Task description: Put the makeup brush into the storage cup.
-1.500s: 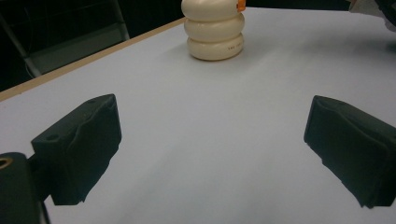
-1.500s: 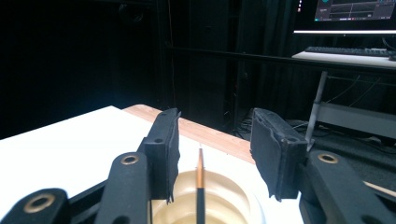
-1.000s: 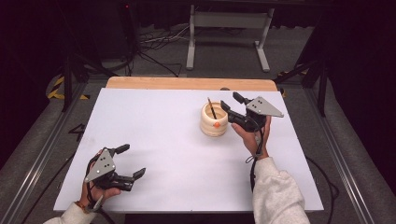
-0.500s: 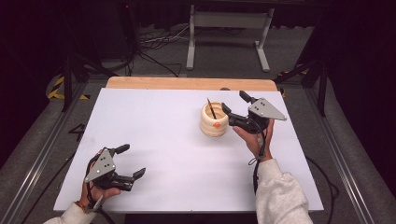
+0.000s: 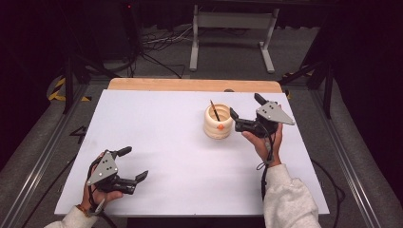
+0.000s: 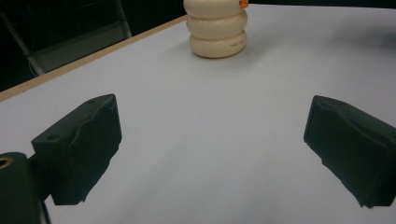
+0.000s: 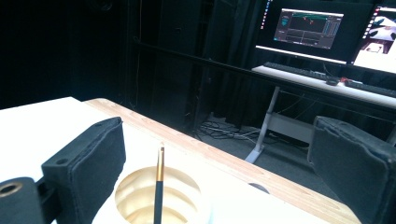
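The ribbed holder looks like glossy cream plastic, the brush has a matt black handle and a gold metal collar, and the table is matt white with a wood edge.

Holder: on the table, just left of the right gripper in the high view, apart from its jaws.
Brush: upright in the holder, leaning a little; in the right gripper view it rises between that gripper's two jaws, nearer the left one.
Right gripper: over the table's far right part, jaws toward the holder.
Left gripper: over the table's near left corner, well apart from the holder.
Holder from the left gripper: far ahead, between the jaws' lines.
Monitors: beyond the table edge, behind the right gripper's jaws.
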